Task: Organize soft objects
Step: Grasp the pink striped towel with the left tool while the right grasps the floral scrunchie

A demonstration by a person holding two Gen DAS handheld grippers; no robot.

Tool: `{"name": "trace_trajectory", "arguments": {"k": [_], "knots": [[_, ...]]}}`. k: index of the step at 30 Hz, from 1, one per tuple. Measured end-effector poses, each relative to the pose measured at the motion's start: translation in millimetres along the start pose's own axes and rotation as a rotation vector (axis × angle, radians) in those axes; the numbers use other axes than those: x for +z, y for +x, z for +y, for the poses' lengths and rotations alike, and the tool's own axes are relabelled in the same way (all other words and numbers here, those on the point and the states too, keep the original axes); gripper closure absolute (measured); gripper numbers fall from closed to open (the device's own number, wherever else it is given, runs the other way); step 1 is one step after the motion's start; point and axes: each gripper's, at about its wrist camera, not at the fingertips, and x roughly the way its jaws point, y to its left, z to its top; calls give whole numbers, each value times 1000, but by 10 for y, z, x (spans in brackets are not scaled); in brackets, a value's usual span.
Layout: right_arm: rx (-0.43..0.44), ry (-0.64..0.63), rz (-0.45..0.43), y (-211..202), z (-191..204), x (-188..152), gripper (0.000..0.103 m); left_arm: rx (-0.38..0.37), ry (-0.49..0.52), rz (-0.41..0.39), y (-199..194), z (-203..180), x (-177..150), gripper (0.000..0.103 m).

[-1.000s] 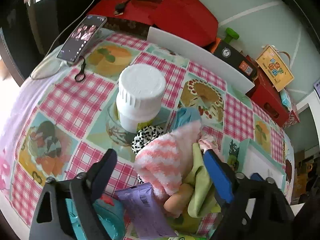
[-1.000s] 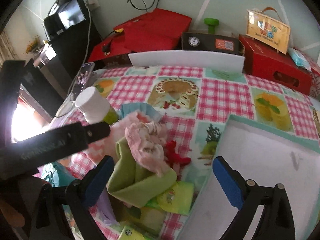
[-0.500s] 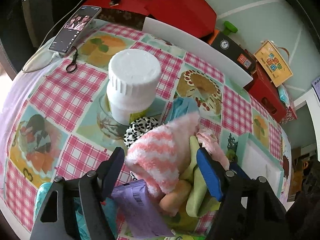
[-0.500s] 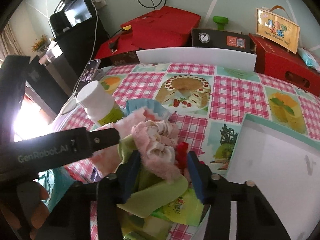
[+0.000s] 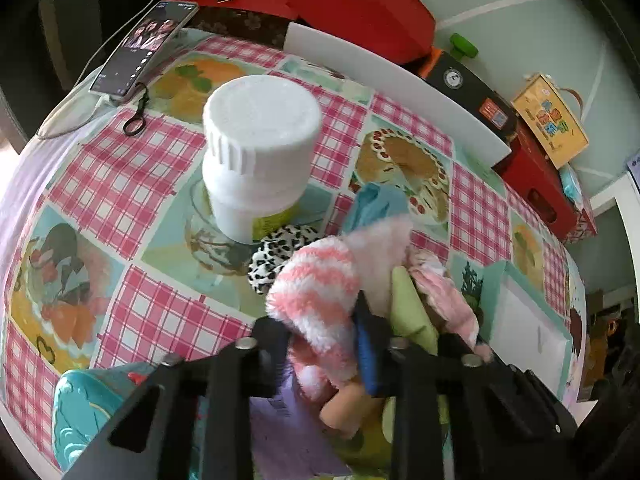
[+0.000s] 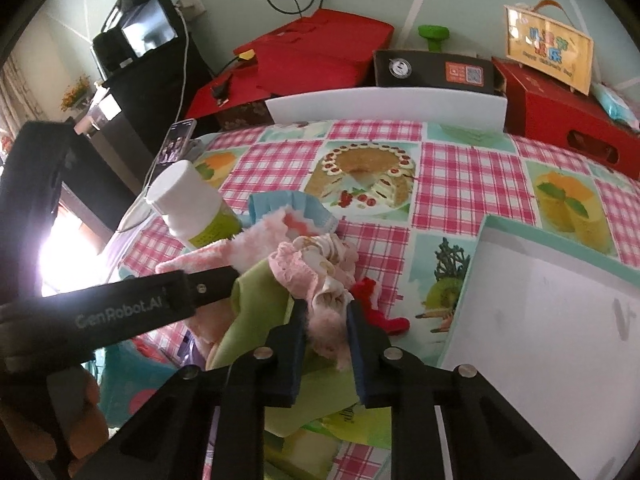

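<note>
Left gripper (image 5: 320, 332) closing on pink-and-white striped fluffy sock (image 5: 316, 296); right gripper (image 6: 326, 320) closing on frilly pink fabric bundle (image 6: 316, 272), both in heap just left of white tray (image 6: 540, 304).

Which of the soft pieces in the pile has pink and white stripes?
The fuzzy sock, the one the left gripper is closing on. The green cloth is plain, the frilly pink piece unstriped, and the black-and-white piece spotted.
</note>
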Motion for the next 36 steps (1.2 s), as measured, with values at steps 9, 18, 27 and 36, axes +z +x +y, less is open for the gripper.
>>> {"name": "trace_trajectory", "arguments": {"k": [9,18,27,36], "knots": [[14,24,0,-3,-49,-9,82,-44,-28,-35,-73,25,1,90],[19,31,-17,-75,-37,12,87,-52,-18,-60,-149,11,1,92],[46,21,-96,-350,19,87,91,-85,7,-148,-445,-58,18,93],[60,19,-176,-624,60,132,91,-107,45,-289,-881,-129,14,93]]}}
